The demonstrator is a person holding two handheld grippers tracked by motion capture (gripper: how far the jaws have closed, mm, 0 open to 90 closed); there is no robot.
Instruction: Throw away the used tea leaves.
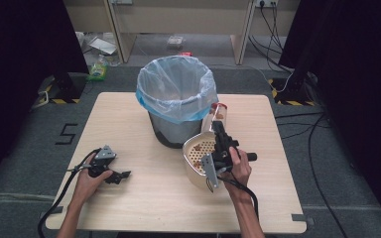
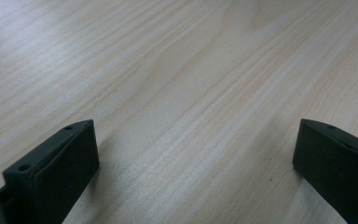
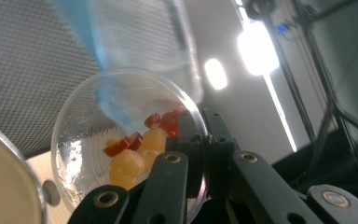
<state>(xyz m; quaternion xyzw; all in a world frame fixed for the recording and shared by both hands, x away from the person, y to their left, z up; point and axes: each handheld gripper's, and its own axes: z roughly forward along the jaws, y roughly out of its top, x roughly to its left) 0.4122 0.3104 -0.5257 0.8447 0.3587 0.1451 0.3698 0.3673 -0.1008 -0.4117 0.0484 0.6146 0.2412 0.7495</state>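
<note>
My right gripper [image 1: 217, 126] is shut on the rim of a clear plastic cup [image 1: 219, 113], held just to the right of the bin [image 1: 176, 94] and above the far edge of a cream strainer bowl [image 1: 198, 151]. In the right gripper view the cup [image 3: 88, 140] lies tilted with its mouth toward the camera. Yellow and red food pieces [image 3: 130, 163] sit inside, and the jaws of my right gripper [image 3: 200, 126] pinch its wall. My left gripper [image 1: 121, 175] rests on the table at the front left. Its jaws stand open over bare wood in the left gripper view [image 2: 196, 135].
The grey mesh bin [image 3: 23, 70], lined with a blue bag [image 3: 79, 28], stands at the back middle of the wooden table [image 1: 144, 198]. The strainer bowl's rim [image 3: 0, 186] shows at the lower left. Cables and stands lie on the floor around the table.
</note>
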